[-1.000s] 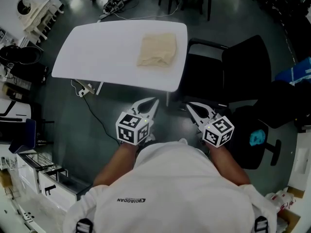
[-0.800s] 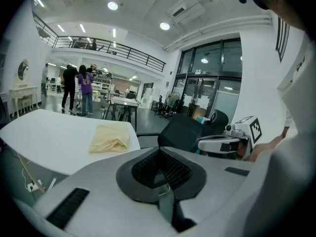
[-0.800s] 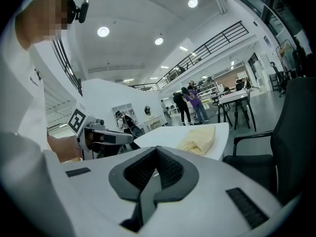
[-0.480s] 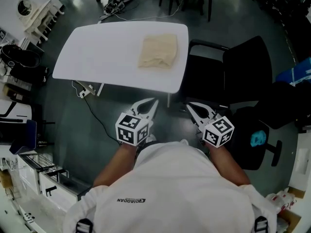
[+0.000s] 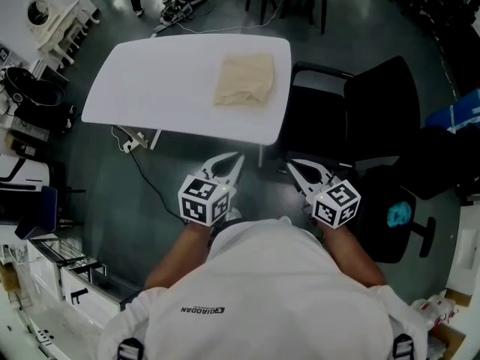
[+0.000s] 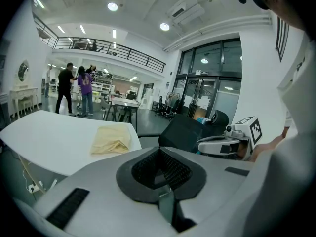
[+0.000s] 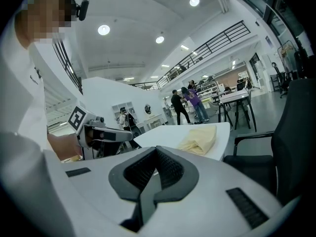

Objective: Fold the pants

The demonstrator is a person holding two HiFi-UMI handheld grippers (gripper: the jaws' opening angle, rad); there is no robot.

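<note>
pants (image 5: 244, 79): I see them folded on the table (image 5: 150, 81), toward its right end | left gripper (image 5: 235, 159): jaws pressed together, empty | right gripper (image 5: 295, 166): jaws together, empty | both short of the table's near edge, pants well ahead, untouched

pants (image 5: 244, 79): pale yellow | table (image 5: 150, 88): white | chair (image 5: 375, 111): black

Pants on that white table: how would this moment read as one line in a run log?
pants: folded, on table | left gripper: shut, empty | right gripper: shut, empty | both short of table
</note>
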